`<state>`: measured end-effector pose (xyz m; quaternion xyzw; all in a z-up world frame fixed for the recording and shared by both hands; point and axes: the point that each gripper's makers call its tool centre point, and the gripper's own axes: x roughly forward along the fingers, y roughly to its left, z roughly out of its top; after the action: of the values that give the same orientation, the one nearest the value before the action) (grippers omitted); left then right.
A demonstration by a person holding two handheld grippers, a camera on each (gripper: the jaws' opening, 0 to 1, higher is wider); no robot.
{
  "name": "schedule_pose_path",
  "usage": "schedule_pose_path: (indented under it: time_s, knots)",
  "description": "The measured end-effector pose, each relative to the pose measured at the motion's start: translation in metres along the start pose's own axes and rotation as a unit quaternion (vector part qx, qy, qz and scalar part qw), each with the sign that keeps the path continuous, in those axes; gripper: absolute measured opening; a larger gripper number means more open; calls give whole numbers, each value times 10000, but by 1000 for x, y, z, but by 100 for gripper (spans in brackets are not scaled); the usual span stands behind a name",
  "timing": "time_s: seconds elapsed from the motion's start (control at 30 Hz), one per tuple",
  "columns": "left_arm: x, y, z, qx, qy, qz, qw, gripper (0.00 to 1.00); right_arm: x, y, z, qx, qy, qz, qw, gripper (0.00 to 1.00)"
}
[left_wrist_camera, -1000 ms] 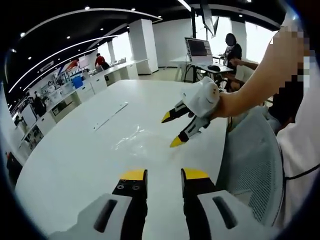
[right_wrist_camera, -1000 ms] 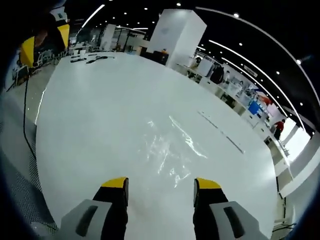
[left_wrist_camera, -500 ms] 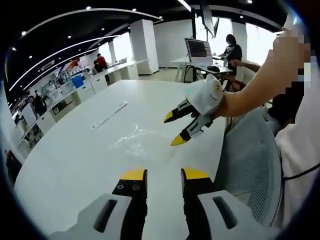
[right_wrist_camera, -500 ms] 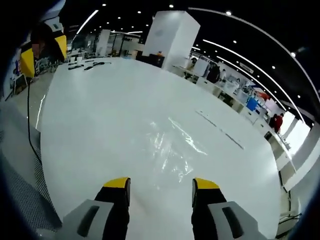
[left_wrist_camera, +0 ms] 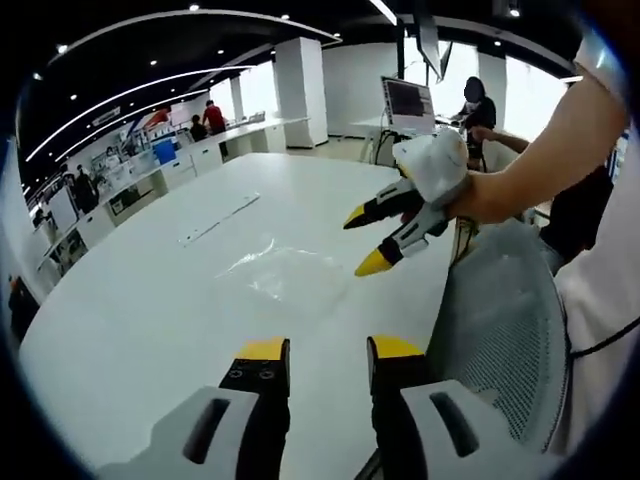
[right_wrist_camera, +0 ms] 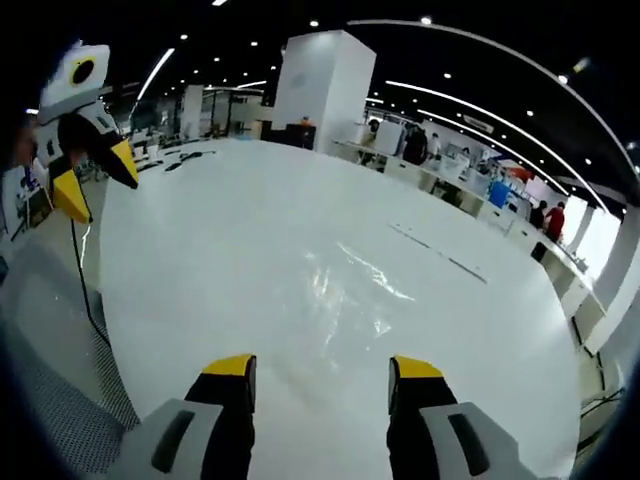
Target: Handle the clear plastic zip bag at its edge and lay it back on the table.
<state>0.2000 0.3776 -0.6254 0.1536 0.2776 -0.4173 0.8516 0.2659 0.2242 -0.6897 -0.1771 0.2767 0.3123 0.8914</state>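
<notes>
In the left gripper view, the clear plastic zip bag (left_wrist_camera: 283, 272) lies flat on the large white oval table (left_wrist_camera: 150, 310), just left of the frame's centre, and nothing can be made out inside it. The left gripper (left_wrist_camera: 326, 351) rises from the bottom centre, its two yellow-tipped black jaws standing apart with bare table between them and holding nothing. The right gripper (left_wrist_camera: 377, 238), white-bodied with yellow-tipped black jaws, hangs in the air at the upper right of centre, above the bag's right-hand edge and clear of it; its jaws are parted and hold nothing. A person's bare forearm (left_wrist_camera: 545, 150) runs from it to the upper right corner. A grey mesh office chair (left_wrist_camera: 505, 330) fills the lower right.

In the right gripper view, the bag (right_wrist_camera: 350, 290) lies at the frame's centre, a glossy crinkled sheet on the table (right_wrist_camera: 200, 250). The right gripper (right_wrist_camera: 322, 368) rises from the bottom with jaws wide apart, short of the bag. The left gripper (right_wrist_camera: 88, 165) hangs at the upper left, jaws parted.
</notes>
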Motion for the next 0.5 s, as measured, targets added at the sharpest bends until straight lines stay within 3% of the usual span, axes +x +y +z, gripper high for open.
schedule_pose_path:
  time_s: [0.33, 0.5]
  knots:
    - [3, -4, -34, -596, -122, 116, 9981, 32, -27, 12, -9, 312, -180, 140, 9993, 57]
    - [3, -8, -42, -940, -238, 209, 9951, 37, -43, 16, -12, 415, -305, 205, 9985, 59]
